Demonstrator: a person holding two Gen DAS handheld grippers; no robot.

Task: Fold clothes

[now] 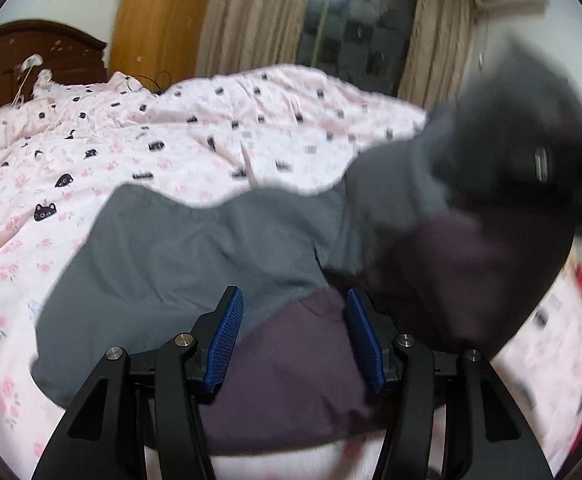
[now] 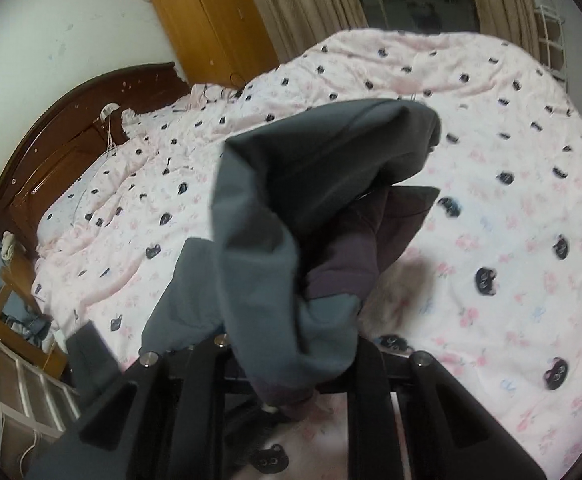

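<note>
Nearest the lens, the left gripper (image 1: pixel 295 336) stands with its blue pads spread and nothing pinched, the purple-lined part of the grey garment (image 1: pixel 179 252) lying between them on the pink quilt (image 1: pixel 91 152). The right gripper (image 2: pixel 291 364) has the same garment (image 2: pixel 283 184) bunched over its tips and lifted off the bed, so it looks clamped on the cloth (the tips themselves are hidden). It looks light, soft and limp, best taken at a hem or corner; its long axis seems to run from the left gripper away to the right, though bunching blurs that.
</note>
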